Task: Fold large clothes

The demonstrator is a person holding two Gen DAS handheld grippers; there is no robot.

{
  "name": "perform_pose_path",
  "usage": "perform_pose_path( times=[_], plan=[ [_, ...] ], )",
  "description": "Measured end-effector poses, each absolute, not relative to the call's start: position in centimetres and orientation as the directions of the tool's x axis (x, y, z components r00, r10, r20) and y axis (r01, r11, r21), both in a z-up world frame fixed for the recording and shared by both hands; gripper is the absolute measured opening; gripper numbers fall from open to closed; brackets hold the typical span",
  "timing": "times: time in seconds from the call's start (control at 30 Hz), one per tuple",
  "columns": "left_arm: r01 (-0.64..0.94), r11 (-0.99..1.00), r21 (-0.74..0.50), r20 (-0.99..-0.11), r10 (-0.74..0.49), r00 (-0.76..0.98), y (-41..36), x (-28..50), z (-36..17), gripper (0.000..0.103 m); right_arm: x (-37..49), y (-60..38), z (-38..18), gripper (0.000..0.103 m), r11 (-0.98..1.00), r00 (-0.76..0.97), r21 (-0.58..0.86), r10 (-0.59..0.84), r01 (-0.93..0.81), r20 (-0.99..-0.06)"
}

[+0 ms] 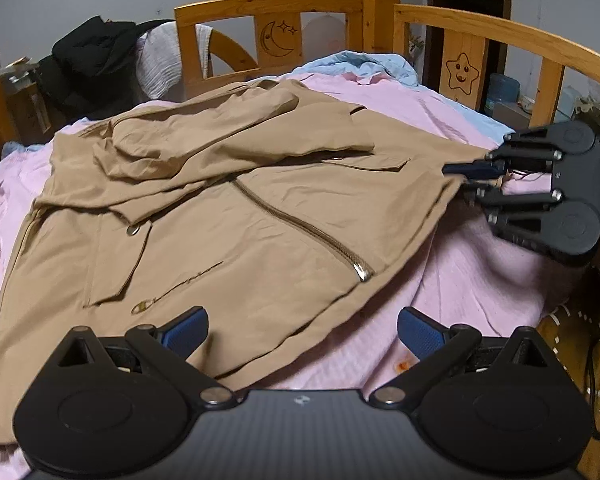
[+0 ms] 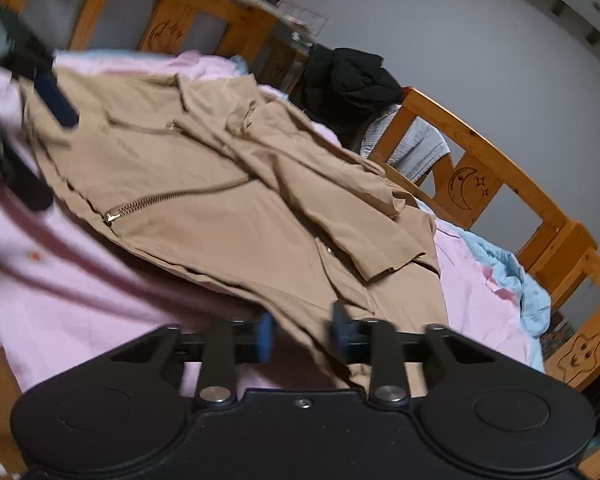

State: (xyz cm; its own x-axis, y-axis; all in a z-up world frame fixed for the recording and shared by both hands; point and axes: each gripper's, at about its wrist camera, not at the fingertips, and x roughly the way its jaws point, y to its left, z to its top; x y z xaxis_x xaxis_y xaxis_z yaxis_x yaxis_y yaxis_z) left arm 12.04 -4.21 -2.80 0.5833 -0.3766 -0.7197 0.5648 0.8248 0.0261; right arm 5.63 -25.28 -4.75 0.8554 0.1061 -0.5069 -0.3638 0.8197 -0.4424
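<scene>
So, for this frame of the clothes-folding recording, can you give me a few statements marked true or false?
1. The tan jacket lies spread on a pink sheet. True.
2. The left gripper is clamped on the jacket's hem. False: its jaws stand wide open, with nothing pinched.
3. The right gripper pinches the jacket's edge. True.
4. The wooden bed rail is carved with a sun. False: it shows a moon with small stars.

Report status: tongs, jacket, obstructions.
Left tongs open over jacket hem. Right tongs shut on tan jacket edge. One sleeve folded across. Nothing blocking.
</scene>
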Motion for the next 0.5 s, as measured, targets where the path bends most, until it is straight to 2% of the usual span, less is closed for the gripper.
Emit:
perform_pose_path(
  times=[0.17,0.3,0.5],
  plan=[
    [0.571,0.818,0.067,-0.730,-0.350,0.587,-4.9,13.1,-3.0,0.100,6.1,-26.2,-3.2,0.011,0.888,0.875,-0.341,0.124,-0.308,-0.468],
    [0.504,0.847,0.168,-0.720,-0.244,0.650,-4.0,13.6,-2.9,0.088,5.9,-26.4,-2.9,0.011,0.896,0.884,-0.330,0.128,-0.298,-0.450],
    [0.393,0.886,0.247,-0.674,-0.134,0.726,0.0,12.9,-2.1,0.081,5.8,-26.4,-2.3,0.010,0.906,0.895,-0.318,0.128,-0.281,-0.426]
  ],
)
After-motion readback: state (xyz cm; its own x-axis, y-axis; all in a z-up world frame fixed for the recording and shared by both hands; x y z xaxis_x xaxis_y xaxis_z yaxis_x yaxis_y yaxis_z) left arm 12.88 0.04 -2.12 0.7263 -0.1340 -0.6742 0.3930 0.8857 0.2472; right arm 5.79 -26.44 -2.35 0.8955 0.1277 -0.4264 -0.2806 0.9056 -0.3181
